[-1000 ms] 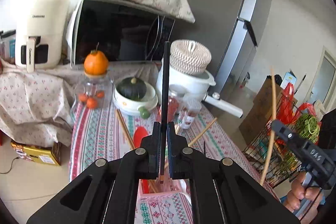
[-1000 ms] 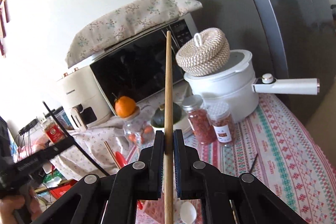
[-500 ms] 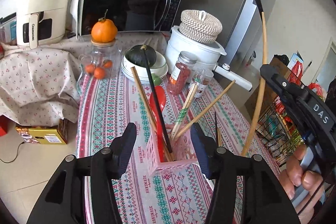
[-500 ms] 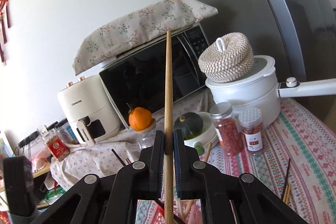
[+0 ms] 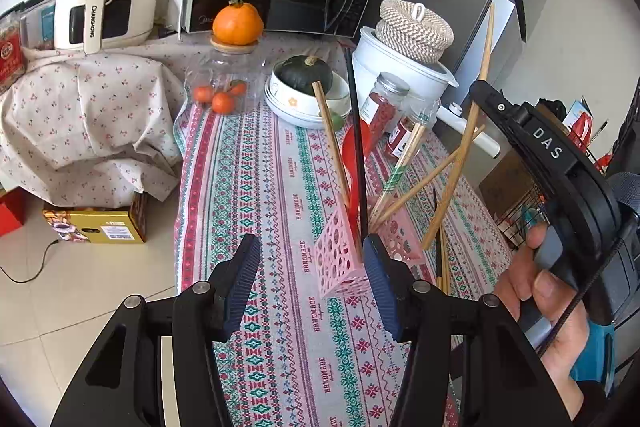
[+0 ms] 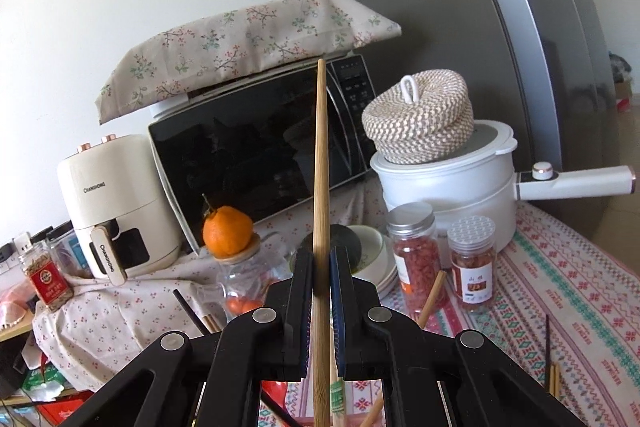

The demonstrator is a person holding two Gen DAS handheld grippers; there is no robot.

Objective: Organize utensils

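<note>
Left wrist view: the left gripper hangs just before the pink utensil holder, its jaws having just opened, empty. Right wrist view: the right gripper pinches a bamboo chopstick upright above that holder.

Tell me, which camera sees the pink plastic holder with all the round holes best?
The left wrist view. There the pink plastic holder with round holes stands in full sight on the patterned tablecloth, with chopsticks sticking out. In the right wrist view the gripper's own body hides nearly all of it; only a strip of pink shows at the bottom edge.
</note>
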